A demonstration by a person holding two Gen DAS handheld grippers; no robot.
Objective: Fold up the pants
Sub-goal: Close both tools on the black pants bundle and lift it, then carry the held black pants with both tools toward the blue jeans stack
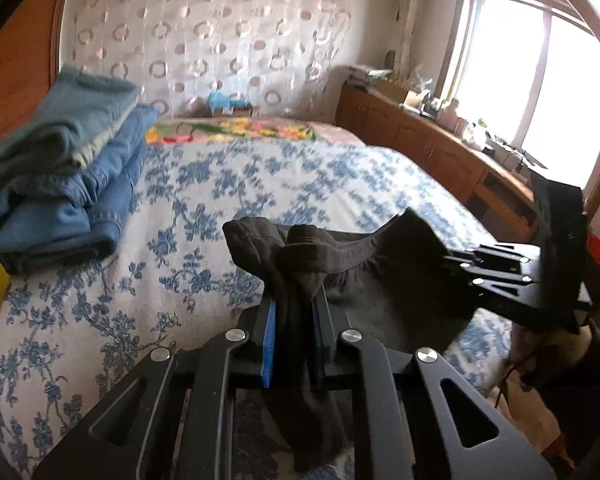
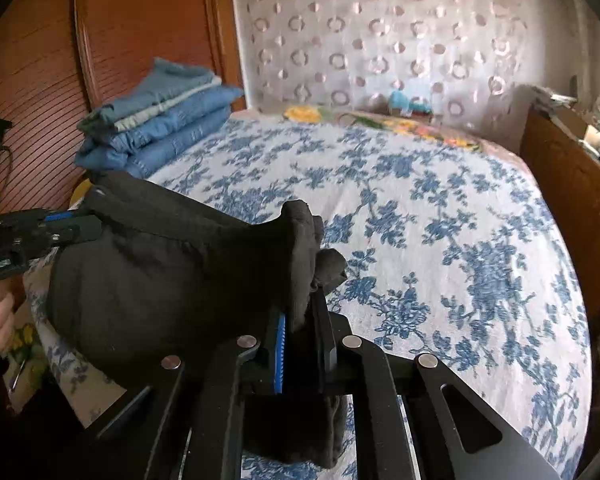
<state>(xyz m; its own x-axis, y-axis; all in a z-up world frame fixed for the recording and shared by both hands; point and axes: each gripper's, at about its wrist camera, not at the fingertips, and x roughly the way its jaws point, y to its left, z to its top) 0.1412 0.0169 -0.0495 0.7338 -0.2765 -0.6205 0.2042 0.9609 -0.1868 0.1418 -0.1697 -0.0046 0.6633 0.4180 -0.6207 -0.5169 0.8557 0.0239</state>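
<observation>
Each camera sits behind its own hand-held gripper and looks forward and downward along the fingers, close above the bed (image 1: 204, 184). The left wrist view faces the curtain and the window (image 1: 540, 80) on its right. The right wrist view faces the same curtain (image 2: 380, 40). Both share the bed, the folded stack (image 2: 160, 128) and the black pants (image 1: 300, 264).

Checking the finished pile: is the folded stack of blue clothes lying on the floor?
No, the folded stack of blue clothes rests on the blue-flowered white bedspread.
</observation>
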